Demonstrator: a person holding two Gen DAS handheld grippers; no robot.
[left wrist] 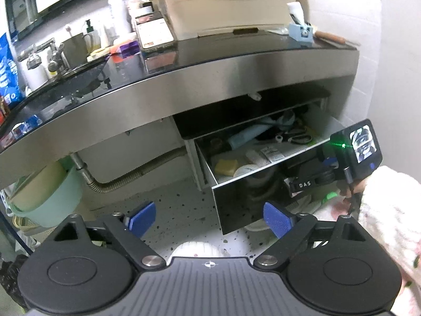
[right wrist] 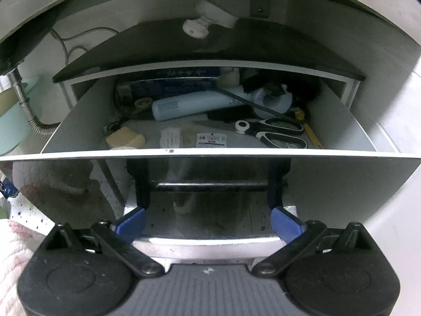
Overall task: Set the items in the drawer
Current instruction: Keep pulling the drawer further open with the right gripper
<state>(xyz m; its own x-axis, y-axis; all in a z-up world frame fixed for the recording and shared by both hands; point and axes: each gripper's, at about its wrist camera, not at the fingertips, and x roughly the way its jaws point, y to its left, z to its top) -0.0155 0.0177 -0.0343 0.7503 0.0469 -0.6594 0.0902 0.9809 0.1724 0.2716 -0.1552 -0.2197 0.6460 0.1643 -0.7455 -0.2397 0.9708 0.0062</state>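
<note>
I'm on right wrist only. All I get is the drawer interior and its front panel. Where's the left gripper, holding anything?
Observer: The left gripper hangs over the speckled floor, left of the drawer, fingers apart, nothing between them.
Operator: What's on the counter to grab?
Observer: A phone lies face up on the black countertop, beside a purple block.
Operator: Anything at the right end?
Observer: A small blue holder stands there, with a wooden-handled tool lying beyond it.
Operator: And my gripper from outside?
Observer: The right gripper is low in front of the drawer's dark front panel, open.
</note>
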